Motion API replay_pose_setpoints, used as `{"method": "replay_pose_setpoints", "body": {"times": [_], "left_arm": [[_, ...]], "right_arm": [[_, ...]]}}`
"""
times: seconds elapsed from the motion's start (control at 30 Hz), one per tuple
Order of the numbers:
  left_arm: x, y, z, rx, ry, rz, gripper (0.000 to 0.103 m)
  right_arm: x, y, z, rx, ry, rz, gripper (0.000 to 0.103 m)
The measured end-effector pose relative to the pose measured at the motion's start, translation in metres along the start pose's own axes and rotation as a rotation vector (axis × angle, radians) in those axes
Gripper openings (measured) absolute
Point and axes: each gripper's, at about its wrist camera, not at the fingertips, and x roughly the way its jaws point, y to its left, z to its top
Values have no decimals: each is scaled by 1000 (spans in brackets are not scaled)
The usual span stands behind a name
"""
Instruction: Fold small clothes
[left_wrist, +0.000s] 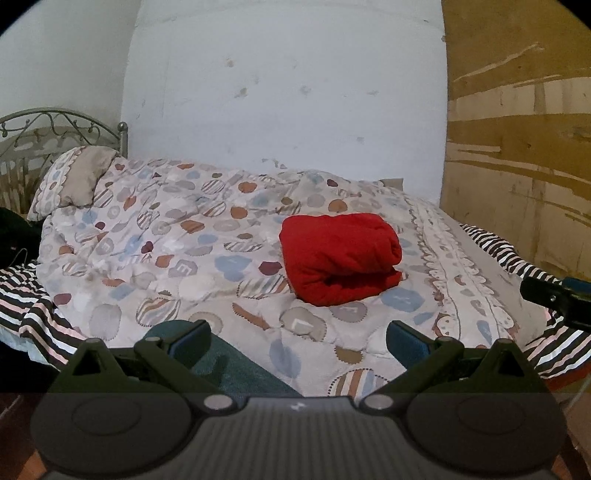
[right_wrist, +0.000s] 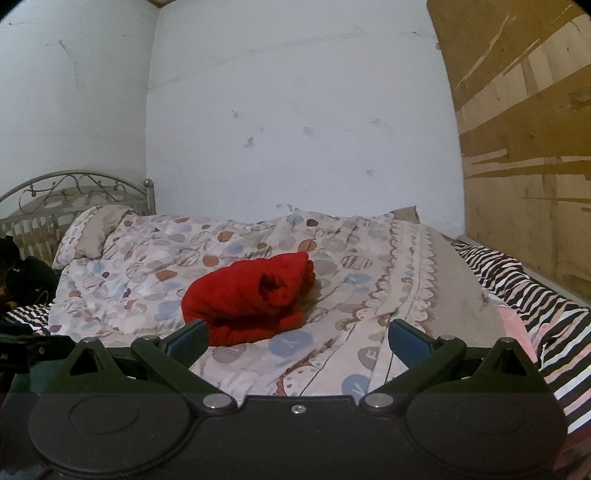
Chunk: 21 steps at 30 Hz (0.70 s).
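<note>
Both tools, left tool (left_wrist: 297, 338) and right tool (right_wrist: 297, 338), stood wide and empty at lower frame; red garment (left_wrist: 340, 258) lay bundled, apparently folded, mid-frame on the quilt (left_wrist: 147, 236). Judged next: tidying or another garment.

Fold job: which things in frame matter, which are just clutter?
Job:
red garment, folded on the quilt
left gripper, open, empty
right gripper, open, empty

Lying about:
patterned quilt
pillow
striped sheet
metal headboard
cardboard
</note>
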Motion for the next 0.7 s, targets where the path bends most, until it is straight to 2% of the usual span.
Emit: {"method": "replay_pose_setpoints", "body": {"times": [0.7], "left_arm": [[-1,-7,3,37,-6,-1,103]], "right_arm": [[0,-1,1,-1,-3,-2,103]]}}
